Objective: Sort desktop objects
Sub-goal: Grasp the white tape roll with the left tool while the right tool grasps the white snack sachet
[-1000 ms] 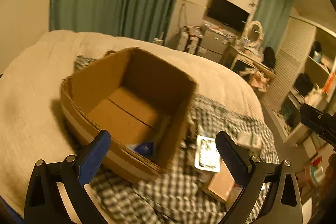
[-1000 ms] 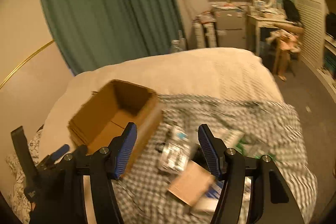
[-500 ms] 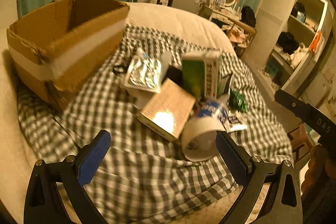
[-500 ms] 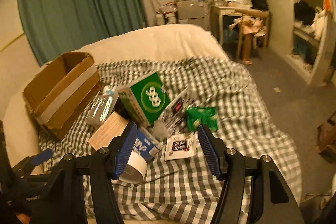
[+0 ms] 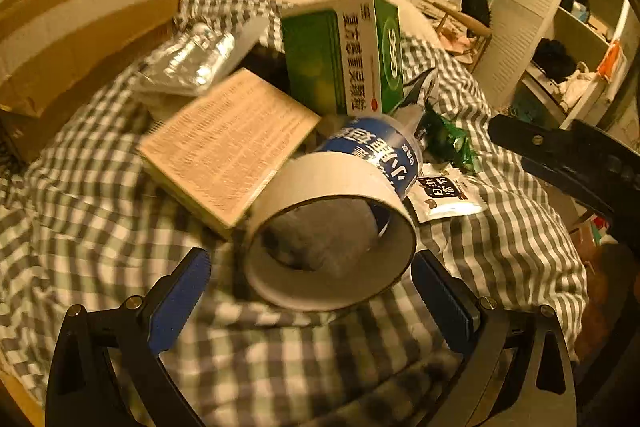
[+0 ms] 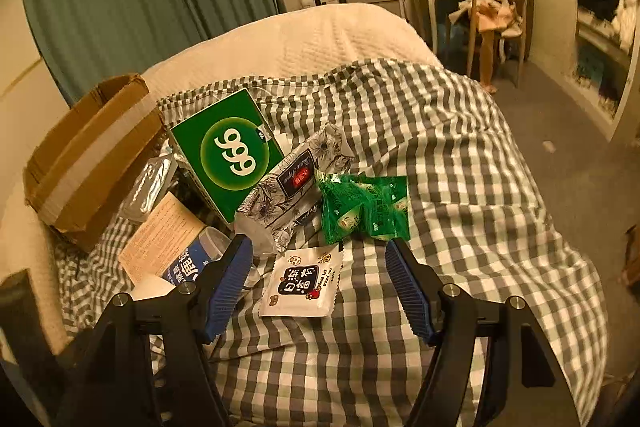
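Observation:
A pile of objects lies on a checked cloth (image 5: 100, 227) on a bed. My left gripper (image 5: 310, 301) is open, its blue pads on either side of a tape roll (image 5: 332, 227) that lies on its side. Behind the roll are a blue-labelled bottle (image 5: 380, 151), a tan booklet (image 5: 228, 143), a green "999" box (image 5: 344, 55) and a foil pack (image 5: 188, 63). My right gripper (image 6: 320, 287) is open just above a white snack sachet (image 6: 304, 283). Beyond it lie a green packet (image 6: 368, 207), a flowered tissue pack (image 6: 292, 187) and the green box (image 6: 228, 155).
An open cardboard box (image 5: 80, 23) (image 6: 88, 155) stands at the left of the pile on the cream bedspread (image 6: 312, 39). The checked cloth (image 6: 460, 187) hangs over the bed's right side. A desk, chair and shelves stand beyond.
Both grippers have swung away from the cardboard box and dropped toward the pile. The left one has closed in on the tape roll; the right one now hovers over the white sachet.

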### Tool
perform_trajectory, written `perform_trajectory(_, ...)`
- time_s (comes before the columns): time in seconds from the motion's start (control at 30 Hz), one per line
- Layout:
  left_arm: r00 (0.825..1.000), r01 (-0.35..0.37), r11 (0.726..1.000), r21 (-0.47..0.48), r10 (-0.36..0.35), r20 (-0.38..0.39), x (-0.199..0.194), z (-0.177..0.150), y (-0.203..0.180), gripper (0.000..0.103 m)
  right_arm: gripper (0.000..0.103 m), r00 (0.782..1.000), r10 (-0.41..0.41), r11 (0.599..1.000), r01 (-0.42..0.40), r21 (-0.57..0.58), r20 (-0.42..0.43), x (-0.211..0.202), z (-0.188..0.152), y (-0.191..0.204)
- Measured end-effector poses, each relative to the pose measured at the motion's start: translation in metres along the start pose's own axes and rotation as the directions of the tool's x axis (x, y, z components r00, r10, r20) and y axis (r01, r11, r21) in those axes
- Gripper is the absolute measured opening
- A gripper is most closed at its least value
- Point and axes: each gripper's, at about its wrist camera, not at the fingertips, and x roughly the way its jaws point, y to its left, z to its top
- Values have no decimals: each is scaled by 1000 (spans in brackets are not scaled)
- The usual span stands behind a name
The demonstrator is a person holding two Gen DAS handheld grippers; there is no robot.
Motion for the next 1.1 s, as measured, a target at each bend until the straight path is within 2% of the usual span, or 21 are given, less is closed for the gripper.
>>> perform_trajectory(0.17,997,-72,997,26,73,-17,18,5,-9,101,69,999,4,999,-5,-33,-40,11,-8,-1)
perform_trajectory(0.23,999,-50,999,6,50,-1,16,4,-6,81,69,998,5,999,-8,-47,-56,17,-10,2)
perform_trajectory(0.27,999,-36,999,10,36,5,14,3,-6,80,69,998,-2,998,-2,-64,-67,19,-12,5)
perform_trajectory(0.33,998,-61,998,34,61,14,8,2,-8,80,69,997,-10,996,3,-86,-78,25,-14,11)
perform_trajectory(0.43,997,-60,998,21,59,42,-7,-2,-5,80,69,993,-28,989,12,-147,-111,37,-21,22)
perform_trajectory(0.57,996,-68,998,-6,69,60,-25,-7,4,80,69,982,-106,968,67,-240,-155,62,-30,35)
perform_trajectory(0.83,995,-66,997,-46,70,74,-43,4,25,80,71,974,-143,964,97,-248,-176,75,-34,38)
perform_trajectory(1.1,995,-74,996,-48,77,71,-53,10,33,80,47,970,-176,965,136,-226,-168,70,-33,34)
